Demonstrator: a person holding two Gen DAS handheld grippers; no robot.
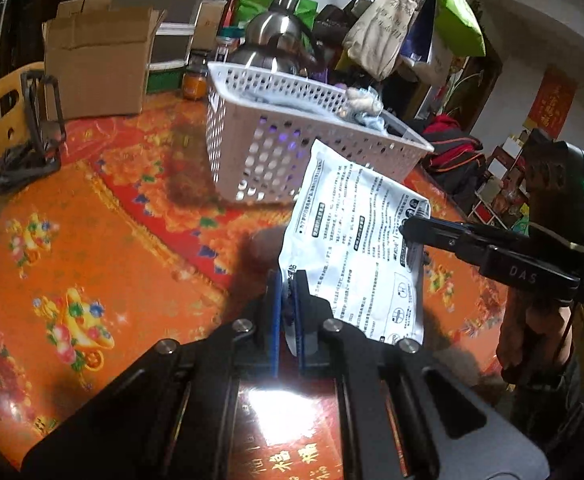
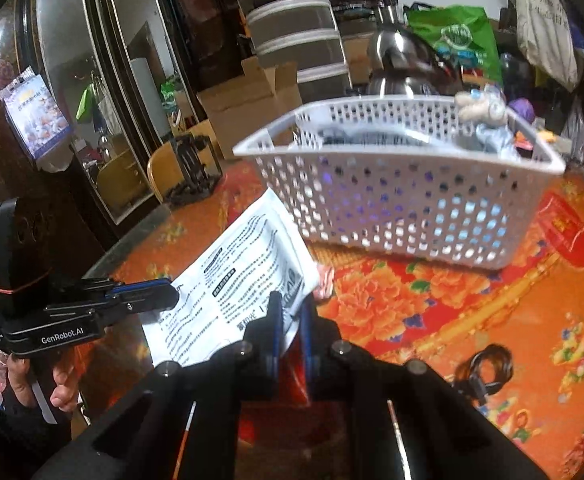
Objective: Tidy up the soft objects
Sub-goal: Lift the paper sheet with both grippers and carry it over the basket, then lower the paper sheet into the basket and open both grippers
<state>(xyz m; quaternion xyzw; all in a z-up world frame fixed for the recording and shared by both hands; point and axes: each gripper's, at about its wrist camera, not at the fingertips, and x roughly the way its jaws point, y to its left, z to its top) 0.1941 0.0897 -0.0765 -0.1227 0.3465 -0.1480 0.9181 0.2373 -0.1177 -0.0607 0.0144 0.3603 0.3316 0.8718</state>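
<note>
A: Where does the flat white plastic packet printed with black text (image 1: 356,248) sit right now?

B: Low and centre in both views, lifted off the orange-and-red flowered counter (image 1: 92,240). The left tool (image 1: 289,304) is clamped on its near corner, blue pads pinching the film. The right tool (image 2: 292,320) is likewise closed on the opposite edge; in the left wrist view it reaches in from the right of the frame.

A: So both jaws are narrow, each holding the packet?

B: Yes, it hangs stretched between them, tilted, just in front of the white perforated plastic basket (image 1: 292,148) in the middle of the frame.

A: How would you finish this step cleanly?

B: I'd judge the packet has to clear the basket's near rim, so raise both tools together and keep them the same way apart; otherwise the thin film may slip or tear. Bring it over the open part, away from the pale plush toy (image 2: 482,108) already at the basket's right end. Then release both sides at once so it drops flat.
</note>
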